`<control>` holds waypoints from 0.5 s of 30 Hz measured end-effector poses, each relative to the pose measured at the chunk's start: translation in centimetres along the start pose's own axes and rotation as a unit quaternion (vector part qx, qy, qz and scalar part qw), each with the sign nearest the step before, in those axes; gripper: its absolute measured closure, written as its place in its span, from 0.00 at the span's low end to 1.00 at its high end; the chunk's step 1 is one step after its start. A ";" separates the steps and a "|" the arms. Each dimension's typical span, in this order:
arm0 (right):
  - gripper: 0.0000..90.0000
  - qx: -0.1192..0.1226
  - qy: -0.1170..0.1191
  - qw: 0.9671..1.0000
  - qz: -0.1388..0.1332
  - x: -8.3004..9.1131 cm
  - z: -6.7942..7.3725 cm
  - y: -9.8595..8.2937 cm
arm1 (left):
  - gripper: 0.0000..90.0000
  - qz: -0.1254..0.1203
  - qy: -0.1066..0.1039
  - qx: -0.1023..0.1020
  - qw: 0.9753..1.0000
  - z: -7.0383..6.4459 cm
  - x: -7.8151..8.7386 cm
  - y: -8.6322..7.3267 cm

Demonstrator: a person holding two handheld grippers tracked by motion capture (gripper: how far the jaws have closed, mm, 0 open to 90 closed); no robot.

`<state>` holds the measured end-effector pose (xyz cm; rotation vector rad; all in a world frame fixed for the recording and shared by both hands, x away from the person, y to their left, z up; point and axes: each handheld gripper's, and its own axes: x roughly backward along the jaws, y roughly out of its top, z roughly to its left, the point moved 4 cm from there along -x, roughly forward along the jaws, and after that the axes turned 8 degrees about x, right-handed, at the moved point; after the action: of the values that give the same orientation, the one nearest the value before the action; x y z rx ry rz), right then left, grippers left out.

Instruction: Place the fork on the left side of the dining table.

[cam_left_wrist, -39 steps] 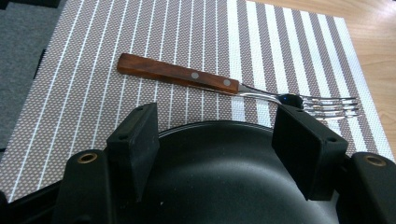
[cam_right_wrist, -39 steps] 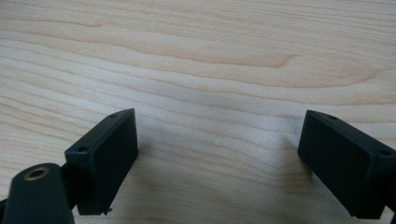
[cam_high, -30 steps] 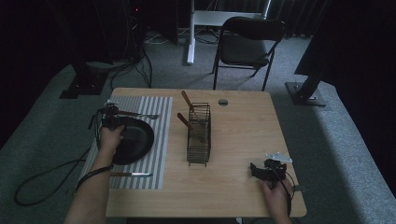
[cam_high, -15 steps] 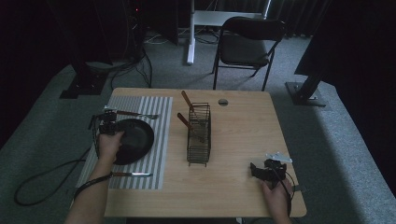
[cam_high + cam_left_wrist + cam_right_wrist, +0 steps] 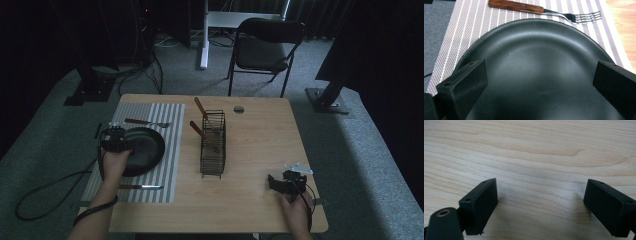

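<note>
Black plate (image 5: 534,72) lies directly beneath the left gripper (image 5: 536,82), jaws spread wide; likely lining up a rim grasp. Right gripper (image 5: 540,202) rests unclenched over bare table (image 5: 536,150).

The wire rack (image 5: 213,143) stands upright at the table's middle, wooden handles (image 5: 200,107) sticking up from it, and blocks any straight pass across. Left of the rack, the black plate (image 5: 145,150), the fork (image 5: 146,122) behind it and the knife (image 5: 140,187) in front crowd the striped mat (image 5: 170,145). Right of the rack the bare table (image 5: 260,150) lies open, apart from a small round cap (image 5: 238,109) near the far edge.
</note>
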<state>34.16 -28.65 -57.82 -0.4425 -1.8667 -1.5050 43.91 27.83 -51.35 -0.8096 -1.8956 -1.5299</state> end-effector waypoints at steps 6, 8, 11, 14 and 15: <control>0.13 0.000 0.000 1.000 0.000 0.0 0.0 0.0 | 0.00 -0.008 0.004 -0.021 1.000 0.1 1.1 -1.2; 0.13 0.000 0.000 1.000 0.000 0.0 0.0 0.0 | 0.00 -0.007 -0.004 -0.024 1.000 0.0 1.5 -1.6; 0.13 0.000 0.000 1.000 0.000 0.0 0.0 0.0 | 0.00 -0.009 -0.012 -0.022 1.000 0.0 2.1 -2.2; 0.13 0.000 0.000 1.000 0.000 0.0 0.0 0.0 | 0.00 -0.007 -0.019 -0.015 1.000 0.0 2.6 -3.0; 0.13 0.000 0.000 1.000 0.000 0.0 0.0 0.0 | 0.00 -0.010 -0.016 -0.017 1.000 0.0 2.8 -3.2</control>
<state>34.16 -28.65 -57.82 -0.4426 -1.8668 -1.5048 39.64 27.56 -51.28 -0.8374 -1.9107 -1.5735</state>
